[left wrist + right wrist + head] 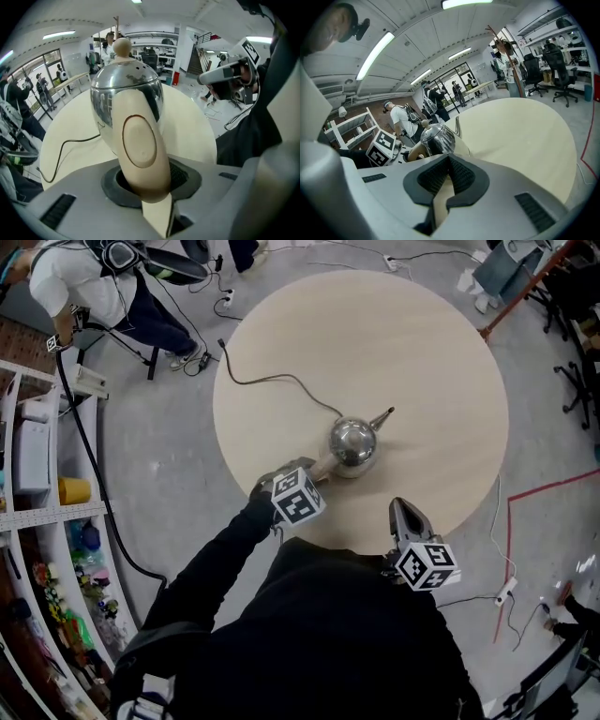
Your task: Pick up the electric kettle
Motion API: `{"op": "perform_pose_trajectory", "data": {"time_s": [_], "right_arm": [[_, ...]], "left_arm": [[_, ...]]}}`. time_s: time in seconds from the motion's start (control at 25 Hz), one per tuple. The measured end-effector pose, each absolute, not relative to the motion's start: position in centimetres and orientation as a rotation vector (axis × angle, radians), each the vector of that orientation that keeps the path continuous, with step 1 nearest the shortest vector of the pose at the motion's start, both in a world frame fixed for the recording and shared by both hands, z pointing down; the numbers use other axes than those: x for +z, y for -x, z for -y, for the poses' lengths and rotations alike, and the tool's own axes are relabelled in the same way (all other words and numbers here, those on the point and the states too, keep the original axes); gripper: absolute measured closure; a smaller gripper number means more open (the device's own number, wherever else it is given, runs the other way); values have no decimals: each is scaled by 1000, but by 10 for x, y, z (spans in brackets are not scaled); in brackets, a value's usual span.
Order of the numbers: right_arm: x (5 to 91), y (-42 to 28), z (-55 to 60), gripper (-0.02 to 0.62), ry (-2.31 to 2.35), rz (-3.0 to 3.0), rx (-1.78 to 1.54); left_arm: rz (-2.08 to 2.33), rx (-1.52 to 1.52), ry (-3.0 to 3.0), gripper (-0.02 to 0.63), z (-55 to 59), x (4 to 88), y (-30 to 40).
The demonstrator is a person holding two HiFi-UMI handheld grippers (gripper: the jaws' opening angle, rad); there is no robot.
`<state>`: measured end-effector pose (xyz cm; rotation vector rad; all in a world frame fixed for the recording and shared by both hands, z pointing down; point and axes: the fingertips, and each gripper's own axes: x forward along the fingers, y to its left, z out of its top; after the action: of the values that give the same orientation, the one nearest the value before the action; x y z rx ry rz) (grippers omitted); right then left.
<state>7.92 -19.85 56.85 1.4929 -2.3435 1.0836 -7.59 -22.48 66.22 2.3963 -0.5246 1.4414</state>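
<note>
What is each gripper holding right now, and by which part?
The left gripper holds the electric kettle by its cream handle, jaws closed on it. The right gripper holds nothing, jaws together.

Counter (441, 352) bare across far and right parts, kettle (353, 442) standing toward the near edge, spout (382, 416) jutting far-right, cord (272, 381) trailing over the far-left part, left claw (316, 471) clamped on the near-left handle (140, 140), right claw (402, 506) jaws together at near edge, clear gap to kettle.
</note>
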Motion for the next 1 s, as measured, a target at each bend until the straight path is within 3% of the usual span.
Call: {"op": "perform_pose_trajectory", "data": {"time_s": [0.32,1.0], "right_arm": [[569,-82,195,586,-1543,2311,1082],[577,-82,192,586,-1540,2282,1115]], "left_arm": [[391,1452,-2435,491,210,655,62],[530,903,-2588,499,200,642,27]]}}
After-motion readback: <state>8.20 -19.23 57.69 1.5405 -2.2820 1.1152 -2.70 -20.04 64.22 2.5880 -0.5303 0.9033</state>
